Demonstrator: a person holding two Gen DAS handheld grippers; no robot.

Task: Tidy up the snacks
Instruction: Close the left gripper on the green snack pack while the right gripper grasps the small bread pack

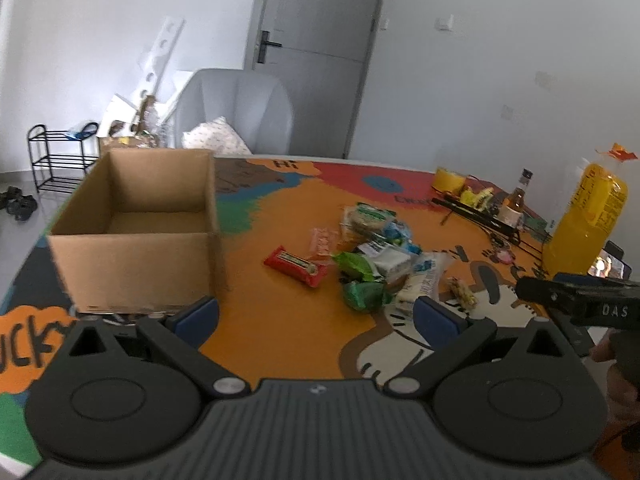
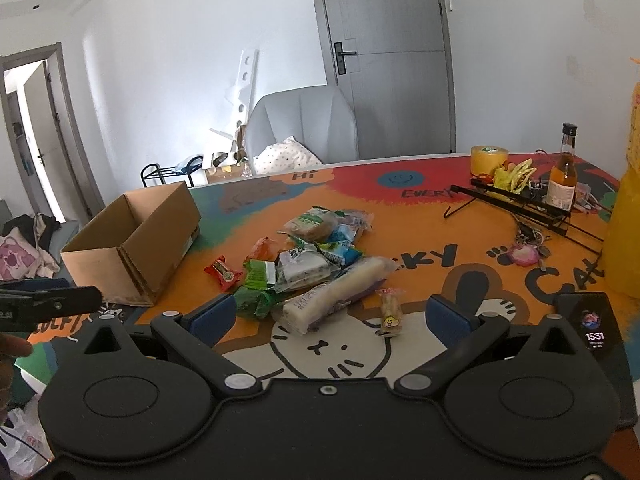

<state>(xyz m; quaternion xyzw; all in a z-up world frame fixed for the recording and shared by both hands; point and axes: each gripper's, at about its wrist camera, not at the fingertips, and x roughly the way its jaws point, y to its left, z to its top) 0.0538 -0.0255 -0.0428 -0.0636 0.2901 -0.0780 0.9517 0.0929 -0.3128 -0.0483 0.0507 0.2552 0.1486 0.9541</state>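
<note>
- The left gripper (image 1: 316, 312) hovers low over the surface (image 1: 280, 320), fingers (image 1: 198, 314) spread wide with nothing between them
- The right gripper (image 2: 328, 316) likewise has its fingers (image 2: 448, 318) wide apart and bare
- An open cardboard box (image 1: 136, 236) stands on the surface, its inside bare
- The snack pile (image 2: 316, 256) lies just right of the cardboard box
- A red packet (image 1: 295, 266) lies between the cardboard box and the snack pile
- A small wrapped candy (image 2: 390, 312) sits on the near side of the pile, farther from the cardboard box

White walls, grey door (image 2: 390, 56), grey chair (image 2: 302, 126), perhaps a shoe rack (image 1: 56, 158)
</note>
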